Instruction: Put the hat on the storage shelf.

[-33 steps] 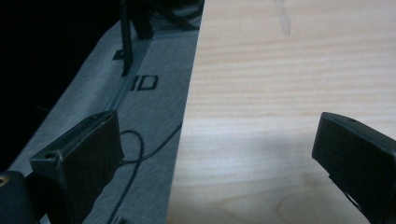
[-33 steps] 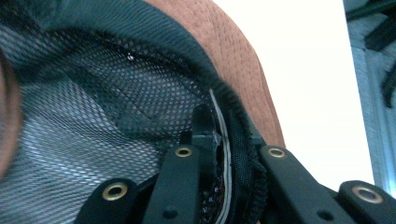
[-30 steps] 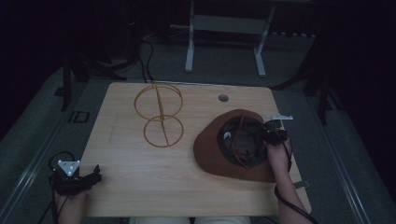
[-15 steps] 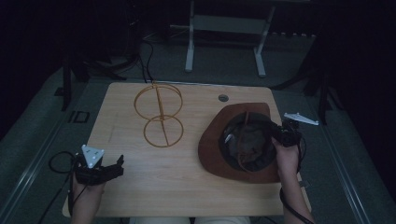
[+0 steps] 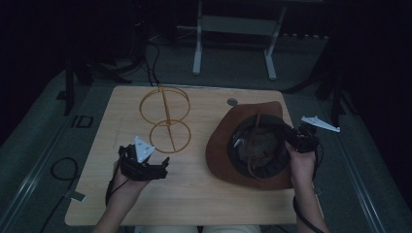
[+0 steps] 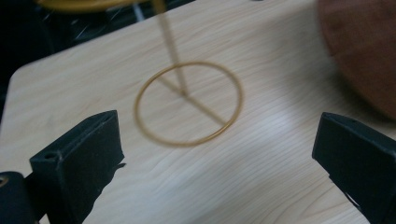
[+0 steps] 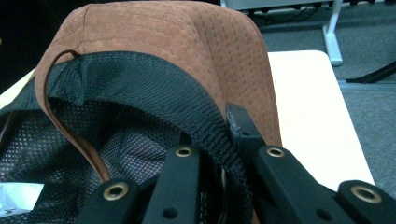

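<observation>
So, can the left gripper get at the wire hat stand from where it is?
Probably yes: the left gripper is open, and bare table lies between it and the hat stand.

High view dim, surroundings nearly black; left gripper view motion-blurred, soft sheen on table (image 6: pixel 261 154); right gripper view sharper

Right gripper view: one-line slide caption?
Right gripper clamped on the inner band of an upturned brown hat above the wooden table.

Right tool (image 7: pixel 223 154) clamped on brown hat's (image 7: pixel 187 42) black mesh-lined brim, above pale table (image 7: pixel 308 112).
</observation>
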Motion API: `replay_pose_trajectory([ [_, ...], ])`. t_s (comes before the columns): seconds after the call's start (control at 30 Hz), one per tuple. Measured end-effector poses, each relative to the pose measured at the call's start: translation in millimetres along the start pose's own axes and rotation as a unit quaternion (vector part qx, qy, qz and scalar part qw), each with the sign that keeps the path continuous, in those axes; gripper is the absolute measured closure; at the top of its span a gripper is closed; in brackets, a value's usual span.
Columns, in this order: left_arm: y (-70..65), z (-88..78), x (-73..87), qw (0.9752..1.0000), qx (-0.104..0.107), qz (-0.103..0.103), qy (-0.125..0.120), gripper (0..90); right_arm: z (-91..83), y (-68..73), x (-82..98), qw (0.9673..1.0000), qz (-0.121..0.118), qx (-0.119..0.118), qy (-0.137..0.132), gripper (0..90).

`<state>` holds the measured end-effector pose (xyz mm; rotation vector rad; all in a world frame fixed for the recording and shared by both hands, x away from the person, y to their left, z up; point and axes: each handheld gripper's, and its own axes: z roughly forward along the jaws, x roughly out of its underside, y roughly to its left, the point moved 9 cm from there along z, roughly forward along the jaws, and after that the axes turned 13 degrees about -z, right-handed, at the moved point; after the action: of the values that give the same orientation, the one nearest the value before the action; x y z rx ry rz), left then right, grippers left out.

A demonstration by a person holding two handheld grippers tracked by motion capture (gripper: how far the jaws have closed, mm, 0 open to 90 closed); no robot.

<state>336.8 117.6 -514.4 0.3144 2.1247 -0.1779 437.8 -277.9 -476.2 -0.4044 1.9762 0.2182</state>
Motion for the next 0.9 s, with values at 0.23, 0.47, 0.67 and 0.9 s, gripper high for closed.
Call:
replay_pose_trajectory([
  [0.23, -41.4, 15.7, -22.3, 0.9990, 0.038, 0.026, 0.002, 2.3, -4.3, 5.4, 0.9, 0.9999, -0.012, -0.001, -0.006, 83.1],
  [0.47, -72.3, 25.5, -43.6, 0.9970, 0.069, 0.033, -0.006, 2.3, -8.0, 14.3, 1.4, 0.9997, -0.021, -0.002, -0.011, 83.1],
  [0.67, -99.7, 34.7, -61.0, 0.9946, 0.097, 0.036, -0.008, 2.3, -10.6, 24.0, 0.5, 0.9994, -0.030, -0.013, -0.013, 83.1],
  [0.9, -125.6, 50.6, -74.9, 0.9922, 0.121, 0.030, -0.015, 2.3, -17.1, 33.6, -7.0, 0.9987, -0.040, -0.019, -0.025, 83.1],
])
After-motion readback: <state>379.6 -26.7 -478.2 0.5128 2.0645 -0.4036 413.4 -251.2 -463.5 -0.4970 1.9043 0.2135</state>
